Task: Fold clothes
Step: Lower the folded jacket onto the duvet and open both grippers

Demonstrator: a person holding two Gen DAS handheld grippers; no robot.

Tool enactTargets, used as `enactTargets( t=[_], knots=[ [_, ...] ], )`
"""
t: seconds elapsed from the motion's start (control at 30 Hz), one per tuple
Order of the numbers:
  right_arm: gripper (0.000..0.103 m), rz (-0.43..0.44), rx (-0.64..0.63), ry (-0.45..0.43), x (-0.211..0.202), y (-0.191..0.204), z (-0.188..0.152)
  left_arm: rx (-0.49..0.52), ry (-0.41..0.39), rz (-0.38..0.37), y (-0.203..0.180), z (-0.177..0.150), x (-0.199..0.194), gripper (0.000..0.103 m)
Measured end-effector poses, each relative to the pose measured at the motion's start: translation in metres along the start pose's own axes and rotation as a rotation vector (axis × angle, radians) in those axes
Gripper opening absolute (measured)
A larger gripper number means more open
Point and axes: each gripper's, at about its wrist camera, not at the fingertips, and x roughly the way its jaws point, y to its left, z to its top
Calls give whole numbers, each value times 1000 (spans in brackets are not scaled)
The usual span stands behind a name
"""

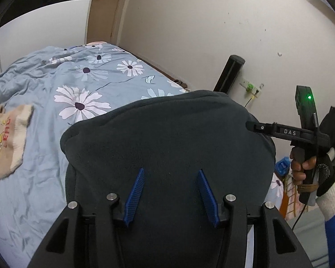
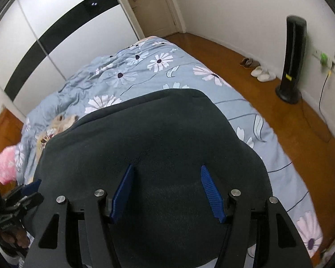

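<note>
Fleece on the bed, both grippers apart over it

Fleece garment, dark grey-green, lies in a rounded, doubled-over heap at the near edge of the bed, on a blue duvet w/ white daisy print. Its far folded rim curves across the duvet; near part runs under both cameras.

Left gripper: blue ribbed pads stand apart, nothing between them but the fleece surface below; pads don't press on the cloth. No pinch visible.

Right gripper: pads also apart, wide gap, fleece beneath, no grip on it. In the left wrist view the same tool shows from the side at the garment's right edge, its black tip just at the fleece; whether it touches there, can't tell. A gloved hand w/ a white cuff and blue sleeve holds its handle; green light on its body.

Beige printed garment lies apart from the fleece, toward the duvet's left edge. Pink item sits past the bed's left side.

Beyond the bed's right edge: wooden floor, black tower fan by the wall, white slippers and brown shoes nearby. Black-and-white wardrobe behind the far-left corner.
</note>
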Motion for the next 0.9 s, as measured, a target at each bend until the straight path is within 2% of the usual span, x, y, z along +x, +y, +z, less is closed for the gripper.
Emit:
enactTargets(
  t=[0.1,0.27,0.47,0.67,0.77,0.83,0.9],
  knots=[
    [63,1,33,-2,1,-2,2,6,9,0,-3,3,-2,57],
    [63,-24,16,-3,-14,13,4,-12,18,4,-3,5,-13,62],
    [63,-37,6,-61,-52,31,-6,-62,-30,-16,-15,-6,-43,64],
    [65,-44,-39,-65,-70,52,-54,-39,-76,-43,-42,-45,-66,79],
    [65,-89,-72,-46,-72,63,-80,-57,-85,-56,-49,-63,-69,86],
    [65,-95,-94,-26,-69,68,-94,-62,-89,-44,-50,-74,-69,99],
    [72,-101,-115,-1,-65,72,-107,-67,-94,-32,-51,-85,-68,103]
  ],
)
